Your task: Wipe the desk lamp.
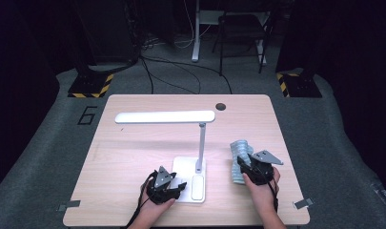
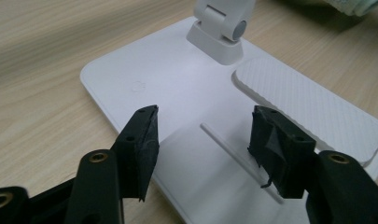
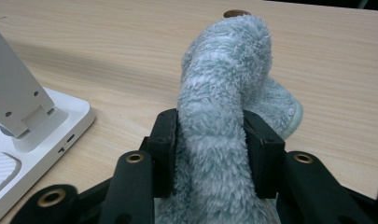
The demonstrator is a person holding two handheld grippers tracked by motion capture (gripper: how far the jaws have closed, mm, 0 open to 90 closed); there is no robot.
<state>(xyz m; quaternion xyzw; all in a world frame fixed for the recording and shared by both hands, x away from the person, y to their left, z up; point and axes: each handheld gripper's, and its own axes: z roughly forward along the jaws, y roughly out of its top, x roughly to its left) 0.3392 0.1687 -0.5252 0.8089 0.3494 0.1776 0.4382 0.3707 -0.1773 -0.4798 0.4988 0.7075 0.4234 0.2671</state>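
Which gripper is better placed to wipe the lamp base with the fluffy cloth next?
Probably the right. The right gripper already has the fluffy cloth between its jaws, beside the lamp base. The left gripper hovers open over that base with nothing between its jaws.

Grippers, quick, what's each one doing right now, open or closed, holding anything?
Left tool: open, nothing between its jaws, poised over the desk lamp base.
Right tool: closed on the fluffy grey-blue cloth, jaws pressing both its sides.

Cloth's (image 3: 224,116) lower end behind right tool (image 3: 210,154).
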